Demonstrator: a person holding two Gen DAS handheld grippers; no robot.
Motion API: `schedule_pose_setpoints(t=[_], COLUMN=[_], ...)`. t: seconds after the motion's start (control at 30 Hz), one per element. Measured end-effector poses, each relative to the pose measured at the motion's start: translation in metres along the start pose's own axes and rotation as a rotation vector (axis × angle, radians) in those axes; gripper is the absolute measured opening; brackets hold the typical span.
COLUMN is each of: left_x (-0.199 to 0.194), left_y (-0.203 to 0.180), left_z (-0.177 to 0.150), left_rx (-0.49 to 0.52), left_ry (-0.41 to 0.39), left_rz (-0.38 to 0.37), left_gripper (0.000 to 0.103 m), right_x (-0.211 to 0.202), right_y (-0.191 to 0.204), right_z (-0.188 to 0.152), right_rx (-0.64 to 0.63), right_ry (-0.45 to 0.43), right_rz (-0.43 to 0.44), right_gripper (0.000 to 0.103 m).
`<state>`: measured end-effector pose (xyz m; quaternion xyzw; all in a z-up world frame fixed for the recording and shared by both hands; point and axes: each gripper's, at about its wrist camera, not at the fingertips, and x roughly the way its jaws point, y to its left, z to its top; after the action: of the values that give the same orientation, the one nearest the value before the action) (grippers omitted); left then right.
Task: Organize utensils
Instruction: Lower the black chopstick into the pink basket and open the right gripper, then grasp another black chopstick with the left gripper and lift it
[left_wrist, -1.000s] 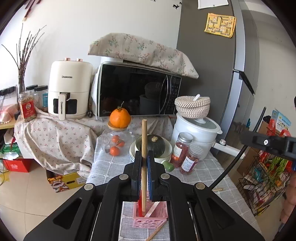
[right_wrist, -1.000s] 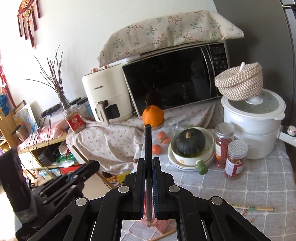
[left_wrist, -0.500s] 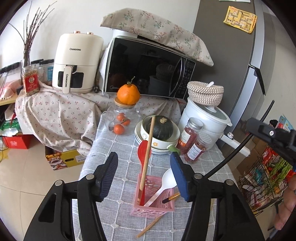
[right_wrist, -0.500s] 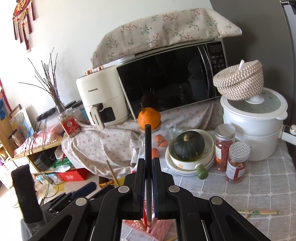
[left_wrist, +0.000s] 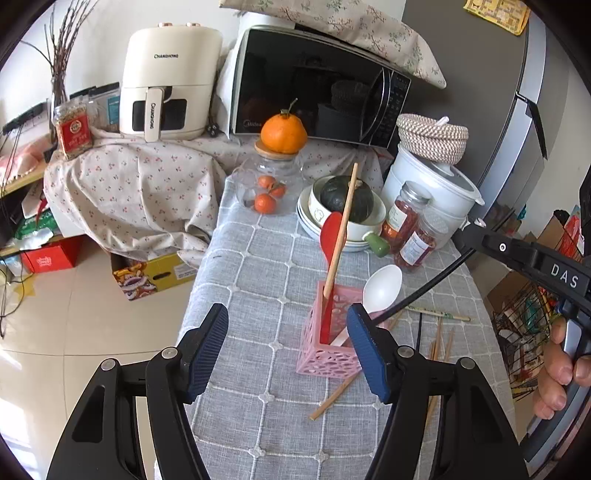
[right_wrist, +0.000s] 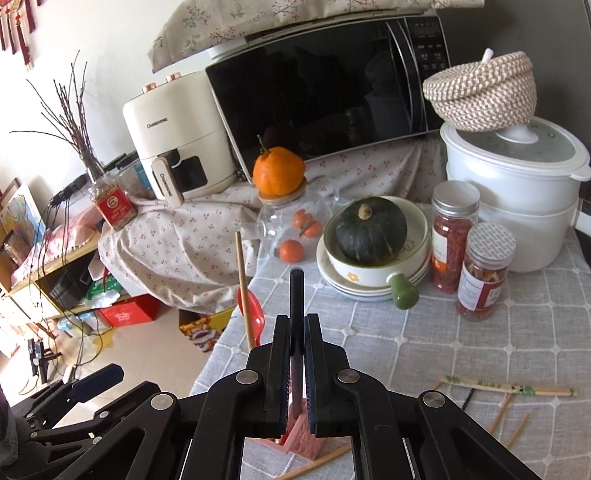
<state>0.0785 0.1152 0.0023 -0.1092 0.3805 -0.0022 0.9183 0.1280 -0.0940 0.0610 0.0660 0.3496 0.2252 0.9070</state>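
Observation:
A pink lattice holder (left_wrist: 325, 354) stands on the grey checked tablecloth. A red spoon (left_wrist: 332, 236), a white spoon (left_wrist: 382, 286) and a wooden chopstick (left_wrist: 341, 229) lean in it. My left gripper (left_wrist: 284, 332) hovers just before the holder, its jaws opening wide with nothing pinched between them. My right gripper (right_wrist: 297, 332) is shut on a black chopstick (right_wrist: 296, 295), right above the holder (right_wrist: 295, 424). In the left wrist view that chopstick (left_wrist: 424, 291) slants down toward the holder. Loose chopsticks (right_wrist: 509, 387) lie on the cloth to the right.
Behind the holder are a stack of plates and a bowl with a dark green squash (left_wrist: 347, 201), two spice jars (left_wrist: 406, 221), a white rice cooker (left_wrist: 432, 184) and a glass jar of tangerines (left_wrist: 267, 188). The table's left edge (left_wrist: 199, 280) drops to the floor.
My left gripper has let go of the wooden chopstick, which now leans in the pink holder, and its jaws have spread. The right gripper has sunk toward the holder with the black chopstick.

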Motion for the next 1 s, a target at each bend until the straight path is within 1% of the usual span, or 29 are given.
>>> schedule_pose_setpoints(t=[0.1,0.13,0.17,0.23,0.3,0.37,0.47,0.57,0.67,0.8,1.0], left_x=[0.003,0.003,0.004,0.003,0.002,0.002,0.003,0.004,0.007,0.014,0.027], left_y=[-0.003,-0.004,-0.005,-0.007,-0.01,-0.014,-0.02,-0.028,-0.039,-0.053,-0.074], left_z=[-0.004,-0.005,-0.007,-0.01,-0.014,-0.018,-0.024,-0.032,-0.039,-0.048,-0.06], left_rx=[0.018,0.025,0.032,0.044,0.056,0.068,0.081,0.093,0.114,0.146,0.189], left_ry=[0.029,0.038,0.044,0.051,0.061,0.074,0.101,0.132,0.169,0.216,0.271], left_rz=[-0.001,-0.002,-0.002,-0.002,-0.006,-0.012,-0.02,-0.036,-0.048,-0.05,-0.046], left_gripper=[0.07,0.07,0.07,0.071,0.073,0.075,0.076,0.078,0.079,0.08,0.081], right_x=[-0.005,-0.008,-0.012,-0.021,-0.033,-0.045,-0.062,-0.072,-0.072,-0.061,-0.041], right_y=[-0.004,-0.006,-0.008,-0.011,-0.016,-0.022,-0.037,-0.053,-0.072,-0.093,-0.122], right_z=[0.001,0.002,0.003,0.004,0.004,0.004,0.001,-0.005,-0.016,-0.036,-0.069], right_rx=[0.011,0.016,0.022,0.029,0.022,0.022,0.033,0.036,0.045,0.051,0.071], right_ry=[0.002,0.003,0.002,-0.007,-0.019,-0.032,-0.047,-0.045,-0.008,0.092,0.25], right_rz=[-0.002,0.003,0.004,0.01,0.01,0.0,-0.018,-0.064,-0.107,-0.167,-0.231], right_gripper=[0.013,0.021,0.032,0.041,0.044,0.054,0.062,0.067,0.07,0.073,0.076])
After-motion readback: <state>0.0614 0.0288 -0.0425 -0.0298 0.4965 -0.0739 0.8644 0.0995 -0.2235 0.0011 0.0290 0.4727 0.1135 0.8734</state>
